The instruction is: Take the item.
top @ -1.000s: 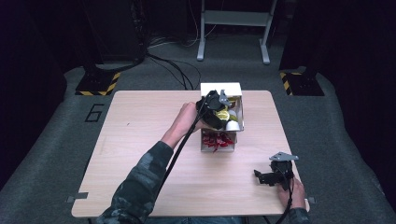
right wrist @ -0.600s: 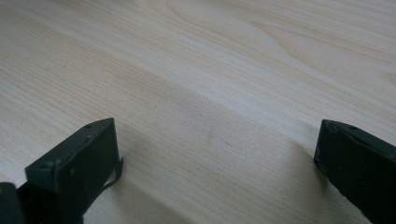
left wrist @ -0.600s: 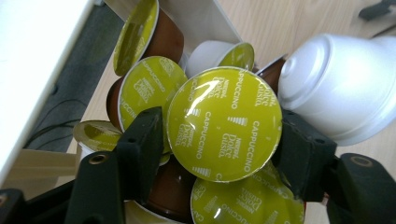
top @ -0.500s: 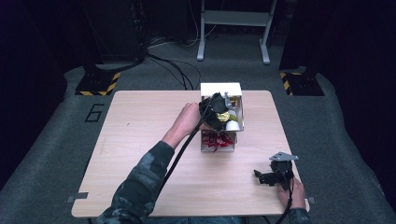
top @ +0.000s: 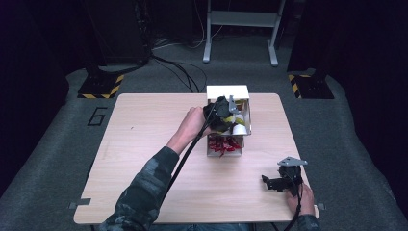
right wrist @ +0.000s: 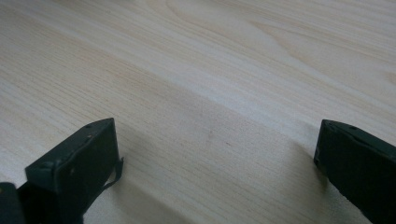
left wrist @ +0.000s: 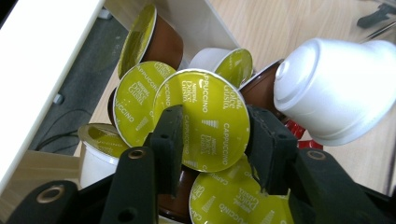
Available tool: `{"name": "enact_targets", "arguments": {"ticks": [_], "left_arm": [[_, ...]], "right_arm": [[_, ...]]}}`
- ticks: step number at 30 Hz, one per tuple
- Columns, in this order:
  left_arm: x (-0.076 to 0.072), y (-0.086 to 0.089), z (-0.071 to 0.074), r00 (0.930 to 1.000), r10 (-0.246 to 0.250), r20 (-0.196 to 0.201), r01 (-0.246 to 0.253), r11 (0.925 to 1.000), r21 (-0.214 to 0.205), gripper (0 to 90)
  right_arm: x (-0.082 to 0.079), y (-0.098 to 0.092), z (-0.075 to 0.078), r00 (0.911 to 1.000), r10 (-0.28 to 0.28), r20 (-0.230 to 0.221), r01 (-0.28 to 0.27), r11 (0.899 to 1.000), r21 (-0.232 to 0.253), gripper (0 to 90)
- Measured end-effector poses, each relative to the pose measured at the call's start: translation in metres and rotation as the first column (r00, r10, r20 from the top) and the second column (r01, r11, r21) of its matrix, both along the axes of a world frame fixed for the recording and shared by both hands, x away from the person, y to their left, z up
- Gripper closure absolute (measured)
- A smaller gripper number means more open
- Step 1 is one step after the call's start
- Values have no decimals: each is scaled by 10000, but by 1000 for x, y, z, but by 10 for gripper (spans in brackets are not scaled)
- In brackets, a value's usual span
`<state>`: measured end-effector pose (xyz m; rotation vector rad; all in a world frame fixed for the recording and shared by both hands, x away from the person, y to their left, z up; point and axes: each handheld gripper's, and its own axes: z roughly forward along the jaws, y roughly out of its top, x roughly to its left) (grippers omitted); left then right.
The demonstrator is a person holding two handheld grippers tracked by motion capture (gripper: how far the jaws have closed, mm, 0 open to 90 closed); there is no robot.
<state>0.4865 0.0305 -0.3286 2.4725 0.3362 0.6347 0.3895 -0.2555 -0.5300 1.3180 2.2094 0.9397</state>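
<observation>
A white two-part box [top: 226, 90] stands at the table's far middle. Its back part holds several coffee capsules with yellow-green "Cappuccino" lids, and a white capsule [left wrist: 336, 88] lies upside down among them. My left gripper [left wrist: 212, 140] reaches into that part of the box [left wrist: 42, 60]. Its jaws press on both sides of one lidded capsule [left wrist: 205, 112], which is tilted with its lid toward the camera. In the high view the left gripper [top: 230, 115] hangs over the box. My right gripper [top: 268, 183] rests open on the table near the front right, and its jaws [right wrist: 215, 154] hold nothing.
The box's front part holds red items [top: 223, 144]. The wooden table [top: 144, 144] is bare to the left and in front of the box. A person's left forearm [top: 159, 178] crosses the middle with a black cable. Beyond the table are stands and cables on a grey floor.
The left gripper has shifted slightly within the box's back part. The right gripper has stayed where it was.
</observation>
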Motion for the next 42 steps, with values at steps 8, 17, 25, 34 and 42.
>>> {"name": "enact_targets", "arguments": {"ticks": [8,17,25,34,42], "left_arm": [[-8,0,3,9996,-138,236,155,9974,-711,723],[-15,0,5,9971,88,751,-4,9939,-1107,838],[-22,1,3,9902,362,1349,-168,9897,-1420,886],[-24,8,6,9842,646,1647,-339,9826,-1828,900],[-22,19,6,9887,658,1344,-337,9730,-2284,900]], "right_arm": [[0,0,0,10000,34,-9,-34,10000,1,0],[0,0,0,10000,65,-14,-65,10000,-20,0],[0,0,0,10000,42,-7,-42,10000,-19,0],[0,0,0,10000,-7,4,7,10000,3,0],[0,0,0,10000,-10,4,10,10000,5,0]]}}
